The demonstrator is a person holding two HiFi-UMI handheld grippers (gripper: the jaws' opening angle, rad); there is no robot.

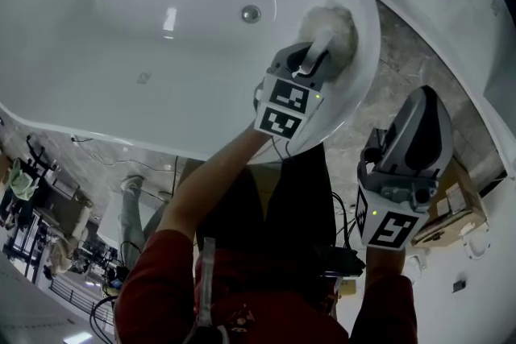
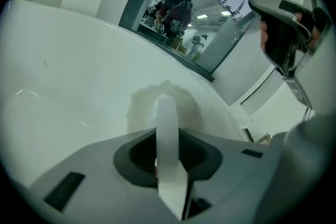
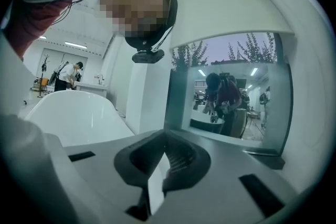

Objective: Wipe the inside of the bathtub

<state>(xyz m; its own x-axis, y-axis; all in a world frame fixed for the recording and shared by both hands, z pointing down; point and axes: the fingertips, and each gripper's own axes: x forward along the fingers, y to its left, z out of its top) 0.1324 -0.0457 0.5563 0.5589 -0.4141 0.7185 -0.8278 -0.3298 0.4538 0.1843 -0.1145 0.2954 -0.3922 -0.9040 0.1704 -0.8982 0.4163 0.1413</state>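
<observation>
- The left gripper (image 1: 321,44) (image 2: 166,105) has its 2 pale, flat jaws pressed together on a cloth (image 1: 330,24) (image 2: 163,105), a fluffy white wad with a ragged, rounded outline
- The cloth lies pressed against the inner wall of the bathtub (image 1: 161,93) (image 2: 73,86), high on the slope just under the rim at the end nearest the person
- The right gripper (image 1: 426,105) (image 3: 164,165) is held outside the tub, over the floor; its jaws meet with nothing between them, 1 white and smooth, the other dark with a ribbed face
- Each gripper has a grey moulded plastic body and carries a cube with black-and-white square markers (image 1: 284,107) near the hand
- The tub is a smooth, glossy white oval basin with soft highlights on its curve; a small round metal drain (image 1: 251,13) sits in the bottom, well apart from the cloth
- Red sleeves (image 1: 161,270) cover both of the person's arms
- The floor (image 1: 403,52) beside the tub is grey stone with pale veins
- Beyond the rim, a dark-framed glass panel (image 2: 184,18) (image 3: 231,97) set in a white wall shows a figure bent over a tub
</observation>
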